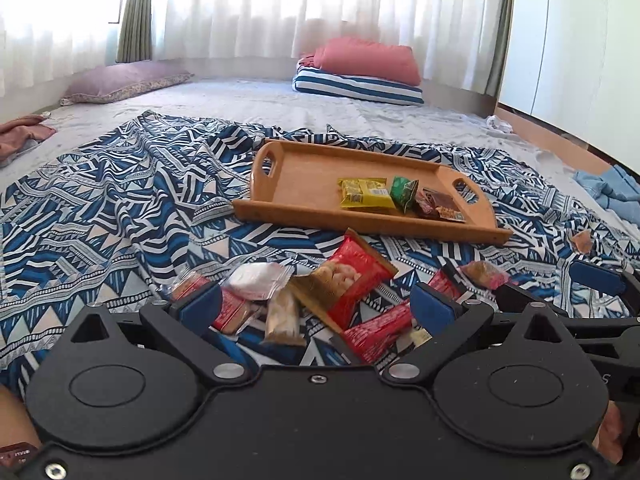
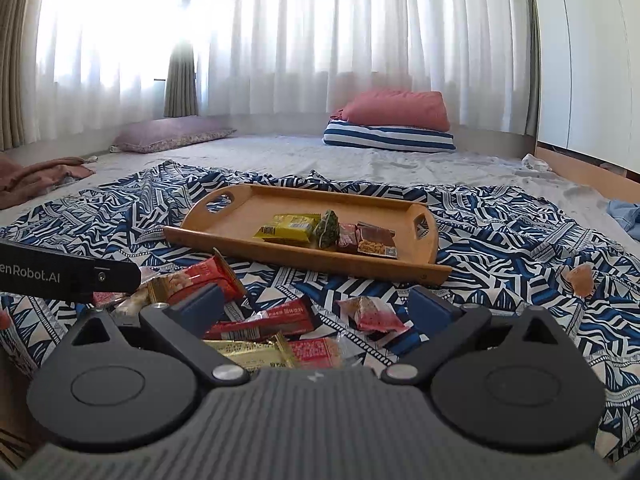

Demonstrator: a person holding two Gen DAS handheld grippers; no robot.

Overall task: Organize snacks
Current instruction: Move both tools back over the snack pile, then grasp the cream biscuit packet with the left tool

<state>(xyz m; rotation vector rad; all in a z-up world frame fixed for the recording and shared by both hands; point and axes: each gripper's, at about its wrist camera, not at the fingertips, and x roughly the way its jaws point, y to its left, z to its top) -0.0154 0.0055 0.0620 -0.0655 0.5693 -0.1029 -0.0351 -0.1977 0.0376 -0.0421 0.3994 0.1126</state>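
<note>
A wooden tray [image 1: 304,176] [image 2: 256,208] lies on the patterned blue cloth and holds a yellow packet [image 1: 366,194] [image 2: 288,227], a green packet [image 1: 404,192] [image 2: 329,228] and brown-red packets [image 1: 438,204] [image 2: 372,240]. Loose snacks lie on the cloth nearer me. My left gripper [image 1: 316,306] is open over a red peanut packet [image 1: 348,276], a silver packet [image 1: 258,280] and a red bar [image 1: 378,334]. My right gripper [image 2: 316,308] is open over a red bar [image 2: 266,318], a gold packet [image 2: 248,352] and a pink triangular packet [image 2: 370,312].
The patterned cloth [image 1: 100,208] covers a grey mattress. Pillows [image 1: 360,68] [image 2: 392,124] and a mauve pillow [image 1: 124,82] lie at the far edge by the curtains. A small orange snack [image 1: 582,240] [image 2: 580,278] lies on the cloth at right. The left gripper's body [image 2: 68,272] shows at left in the right wrist view.
</note>
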